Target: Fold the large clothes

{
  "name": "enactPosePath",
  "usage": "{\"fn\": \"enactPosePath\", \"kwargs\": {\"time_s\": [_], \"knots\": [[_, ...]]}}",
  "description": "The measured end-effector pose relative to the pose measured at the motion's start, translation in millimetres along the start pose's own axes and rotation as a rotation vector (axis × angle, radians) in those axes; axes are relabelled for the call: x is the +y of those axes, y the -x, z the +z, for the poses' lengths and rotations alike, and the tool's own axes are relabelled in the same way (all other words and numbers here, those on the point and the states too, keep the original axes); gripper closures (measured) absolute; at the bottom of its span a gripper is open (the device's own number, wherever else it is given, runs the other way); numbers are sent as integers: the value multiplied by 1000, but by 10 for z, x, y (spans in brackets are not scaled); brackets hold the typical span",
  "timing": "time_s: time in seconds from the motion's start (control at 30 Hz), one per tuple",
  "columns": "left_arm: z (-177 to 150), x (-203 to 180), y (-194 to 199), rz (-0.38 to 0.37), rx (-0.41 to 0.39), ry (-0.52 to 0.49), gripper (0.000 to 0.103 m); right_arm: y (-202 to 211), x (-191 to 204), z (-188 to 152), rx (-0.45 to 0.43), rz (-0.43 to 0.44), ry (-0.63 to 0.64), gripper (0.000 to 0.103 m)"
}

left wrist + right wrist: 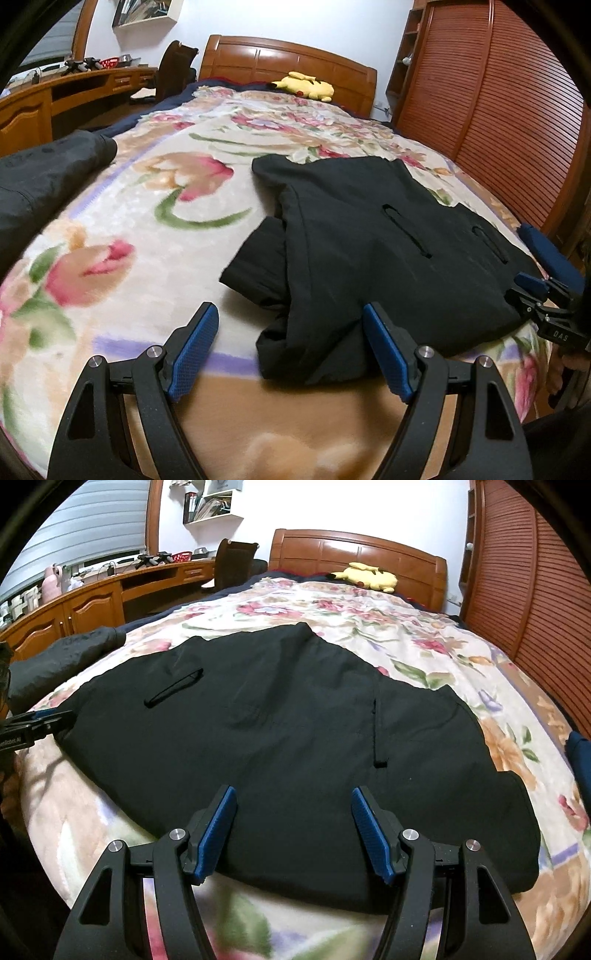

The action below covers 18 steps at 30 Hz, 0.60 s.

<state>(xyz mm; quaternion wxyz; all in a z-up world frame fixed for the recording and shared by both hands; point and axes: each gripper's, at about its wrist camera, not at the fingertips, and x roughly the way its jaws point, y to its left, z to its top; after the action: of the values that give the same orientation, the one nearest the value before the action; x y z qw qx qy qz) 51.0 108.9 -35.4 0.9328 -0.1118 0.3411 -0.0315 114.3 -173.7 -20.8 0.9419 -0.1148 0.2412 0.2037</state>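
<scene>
Black jacket (280,720): flat on floral bedspread (406,635), long axis running from you toward headboard (354,554). Your left gripper (291,332) and right gripper (293,819): both released, empty, at near hem.

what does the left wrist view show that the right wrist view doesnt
Only the left wrist view: the open left hand-held gripper close up and a sleeve sticking out from under the black jacket.
Only the right wrist view: the open right hand-held gripper close up, a pink bottle on the desk and the window blind.
Both: the jacket, the floral blanket, the yellow plush toy, the headboard.
</scene>
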Motion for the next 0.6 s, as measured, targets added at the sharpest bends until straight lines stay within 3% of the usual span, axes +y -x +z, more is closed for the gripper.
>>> {"fn": "enactPosePath", "kwargs": {"time_s": [0.13, 0.2, 0.3, 0.47, 0.6], "knots": [[-9, -47, -48, -19, 17, 7, 33, 14, 34, 5, 5, -6, 15, 36], [-9, -74, -54, -42, 18, 8, 49, 26, 39, -1, 8, -4, 22, 36], [-7, -149, -38, -30, 3, -13, 59, 30, 21, -8, 10, 3, 29, 36], [65, -239, 82, -15, -52, -12, 83, 40, 23, 14, 21, 3, 42, 36], [249, -471, 280, 17, -129, -51, 90, 96, -20, 24, 22, 13, 44, 36]]}}
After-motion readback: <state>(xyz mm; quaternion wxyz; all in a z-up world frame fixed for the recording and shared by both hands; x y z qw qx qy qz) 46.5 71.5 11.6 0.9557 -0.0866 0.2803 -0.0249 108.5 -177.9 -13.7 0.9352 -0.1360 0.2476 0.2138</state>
